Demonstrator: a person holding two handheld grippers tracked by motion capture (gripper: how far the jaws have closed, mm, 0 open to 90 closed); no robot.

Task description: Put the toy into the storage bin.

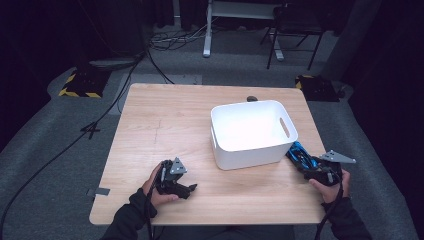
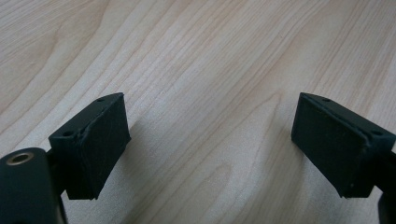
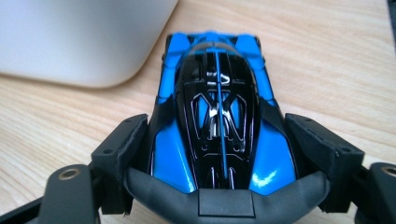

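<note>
The right gripper point(image 3: 219, 154) clamps its fingers on the blue toy car point(image 3: 219, 116) just beside the white bin point(image 1: 252, 131), likely to drop it in, while the left gripper point(image 2: 210, 144) rests open-fingered on the bench point(image 1: 165, 120).

one toy car point(image 3: 217, 126), one white bin point(image 1: 252, 132)

A: Both sleeves are dark, and each gripper, left gripper point(image 1: 191, 189) and right gripper point(image 1: 296, 159), is black with a grey three-cornered plate.

B: Yes: black cables trail back, small screw holes dot the square rubbery pads point(image 2: 95, 144).
</note>
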